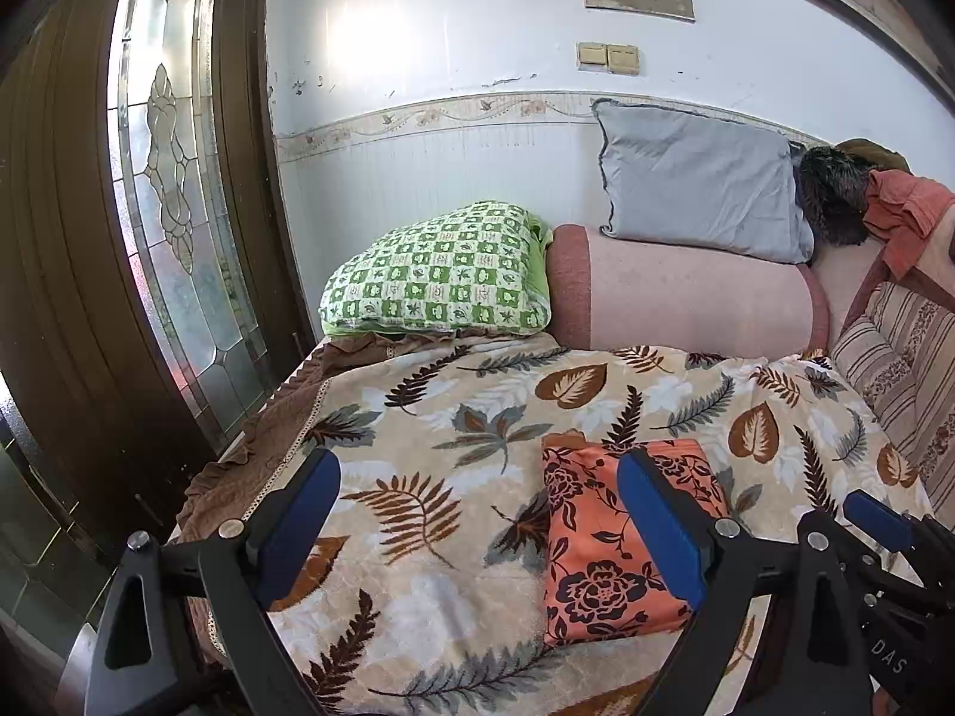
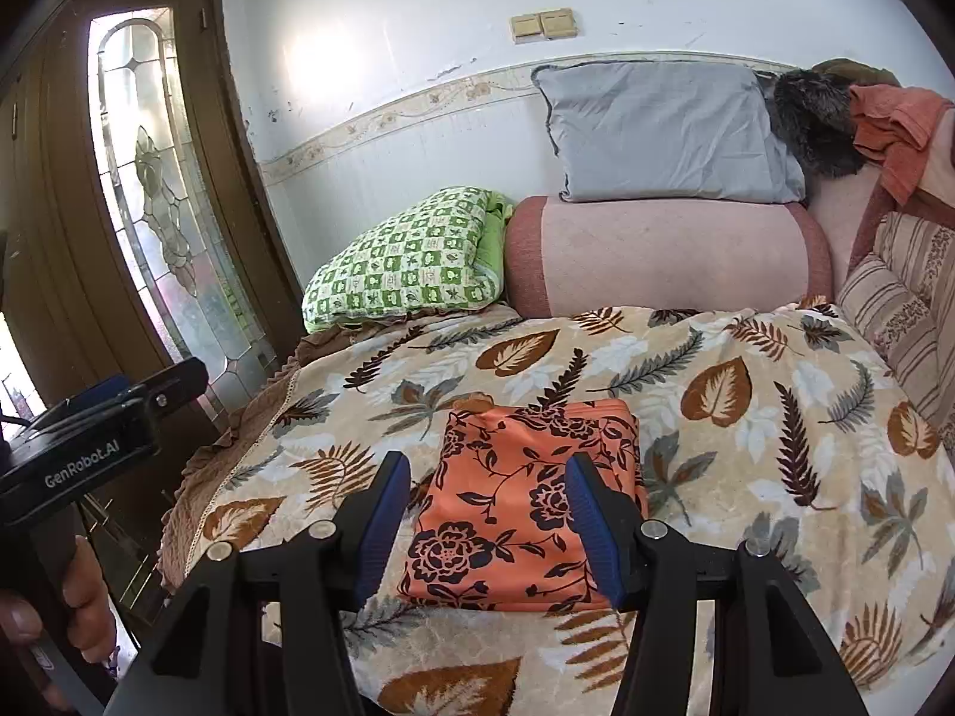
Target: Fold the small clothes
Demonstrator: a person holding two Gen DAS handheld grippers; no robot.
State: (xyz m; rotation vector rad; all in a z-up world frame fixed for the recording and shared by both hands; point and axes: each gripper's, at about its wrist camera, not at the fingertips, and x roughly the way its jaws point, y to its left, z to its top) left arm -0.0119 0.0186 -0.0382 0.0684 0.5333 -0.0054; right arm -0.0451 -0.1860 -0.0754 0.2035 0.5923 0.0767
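Observation:
An orange garment with a dark flower print (image 1: 603, 549) lies folded into a small rectangle on the leaf-patterned blanket (image 1: 441, 513). It also shows in the right wrist view (image 2: 525, 495). My left gripper (image 1: 477, 513) is open and empty above the blanket, to the left of the garment. My right gripper (image 2: 486, 507) is open and empty, held just in front of and above the garment. The right gripper shows at the right edge of the left wrist view (image 1: 877, 522), and the left gripper at the left edge of the right wrist view (image 2: 107, 400).
A green checked pillow (image 2: 406, 262), a pink bolster (image 2: 662, 250) and a grey pillow (image 2: 662, 131) lie at the head of the bed. A striped cushion (image 2: 901, 310) and heaped clothes (image 2: 883, 125) are at the right. A wooden door with glass (image 2: 149, 179) stands left.

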